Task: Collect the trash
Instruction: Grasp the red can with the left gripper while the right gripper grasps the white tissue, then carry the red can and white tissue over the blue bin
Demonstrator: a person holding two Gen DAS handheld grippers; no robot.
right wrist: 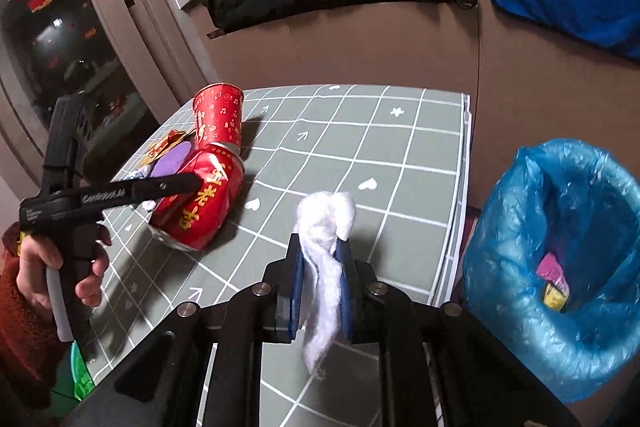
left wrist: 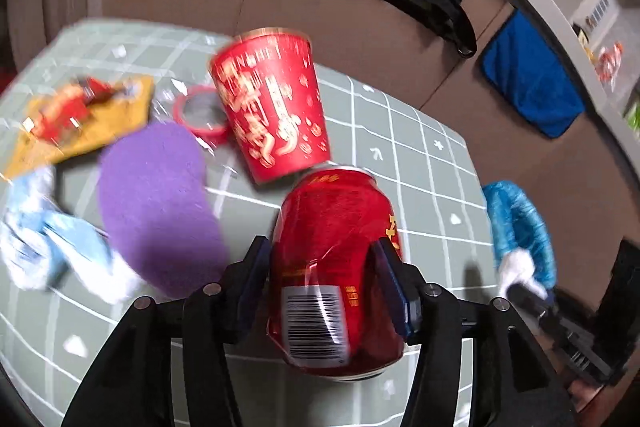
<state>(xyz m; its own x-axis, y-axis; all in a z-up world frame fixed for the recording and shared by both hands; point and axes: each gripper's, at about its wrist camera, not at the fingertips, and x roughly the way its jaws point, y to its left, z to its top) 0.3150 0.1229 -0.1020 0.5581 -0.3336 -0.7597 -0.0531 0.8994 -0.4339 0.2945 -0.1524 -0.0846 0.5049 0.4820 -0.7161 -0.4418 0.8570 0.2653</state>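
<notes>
On the desk (right wrist: 400, 155), the left gripper (left wrist: 320, 267) stands wide around a dented red can (left wrist: 336, 267) near the middle; whether its pads press I cannot tell. It should close squarely on the can's waist before lifting. The right gripper (right wrist: 320, 283) pinches a fluffy white cotton wad (right wrist: 324, 227), which should travel past the desk's right edge to the blue-lined bin (right wrist: 560, 267).

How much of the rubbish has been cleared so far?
A start only. The bin with the blue bag already holds a few scraps. The right tool is clamped on a white cotton wad, and a dented red can sits between the left tool fingers. Still on the table: the red paper cup, yellow wrapper, tape roll and purple pad.
</notes>
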